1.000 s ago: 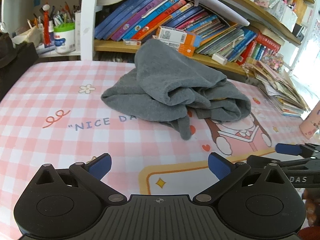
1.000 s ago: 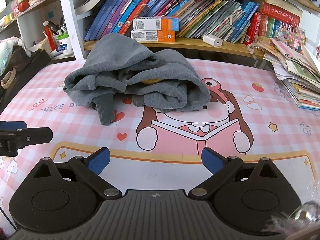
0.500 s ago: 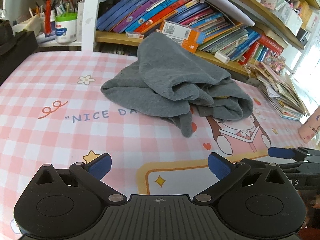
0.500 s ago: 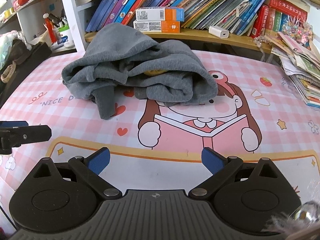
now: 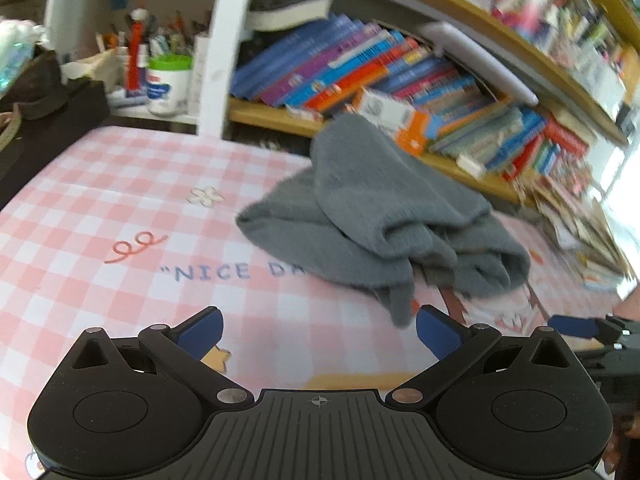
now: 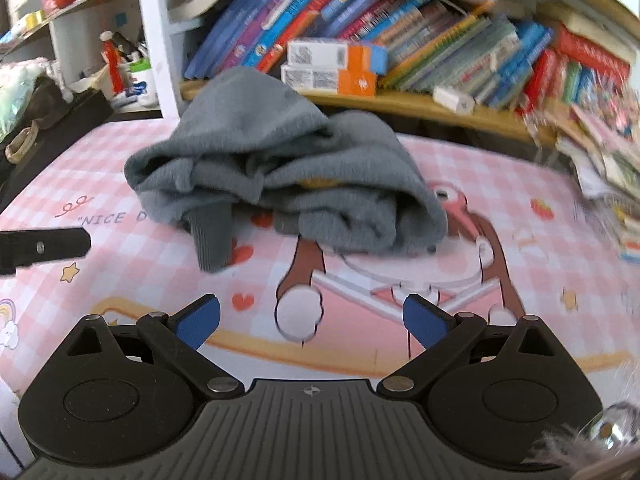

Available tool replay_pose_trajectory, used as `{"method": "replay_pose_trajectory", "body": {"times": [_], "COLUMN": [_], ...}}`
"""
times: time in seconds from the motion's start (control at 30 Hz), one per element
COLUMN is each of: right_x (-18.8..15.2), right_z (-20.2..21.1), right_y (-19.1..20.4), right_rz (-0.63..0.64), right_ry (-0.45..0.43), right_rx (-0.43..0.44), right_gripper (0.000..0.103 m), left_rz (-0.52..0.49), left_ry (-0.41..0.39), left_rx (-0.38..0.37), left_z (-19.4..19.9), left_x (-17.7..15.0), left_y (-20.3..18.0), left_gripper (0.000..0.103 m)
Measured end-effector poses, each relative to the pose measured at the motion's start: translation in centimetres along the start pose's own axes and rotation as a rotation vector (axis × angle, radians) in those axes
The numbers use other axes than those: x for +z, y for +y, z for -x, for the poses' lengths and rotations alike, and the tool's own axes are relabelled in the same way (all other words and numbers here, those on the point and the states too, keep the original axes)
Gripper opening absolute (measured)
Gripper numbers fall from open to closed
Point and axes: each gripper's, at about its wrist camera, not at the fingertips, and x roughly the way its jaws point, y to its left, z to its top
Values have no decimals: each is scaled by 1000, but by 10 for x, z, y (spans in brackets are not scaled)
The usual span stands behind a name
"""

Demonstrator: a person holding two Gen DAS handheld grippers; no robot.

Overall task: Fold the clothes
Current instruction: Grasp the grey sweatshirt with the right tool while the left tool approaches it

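Facing crumpled grey garment, tongs spread

A home study corner, likely a child's: wooden shelves crammed with leaning colourful books, a pot of pens on a side shelf, and a tabletop under a pink checked cartoon mat printed "NICE DA".

2 low views, shared sweater
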Motion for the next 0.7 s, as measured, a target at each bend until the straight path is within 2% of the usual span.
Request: {"method": "replay_pose_trajectory", "body": {"times": [0.2,0.5,0.57,0.7], "right_x": [22,60,67,78], "right_z": [-18,-63,-74,-99], "right_y": [12,43,51,63], "right_rz": [149,364,414,459], "right_ry": [-41,-83,-80,-46], "right_rx": [29,140,182,201], "right_gripper": [99,103,103,103], "left_rz": [88,181,197,208], "left_ry": [-23,-26,-30,-18], "left_rx": [28,61,65,71], "left_z": [-8,-20,-22,-27], "left_x": [3,3,3,3], "left_y": [17,36,39,42], "left_gripper": [103,103,103,103]}}
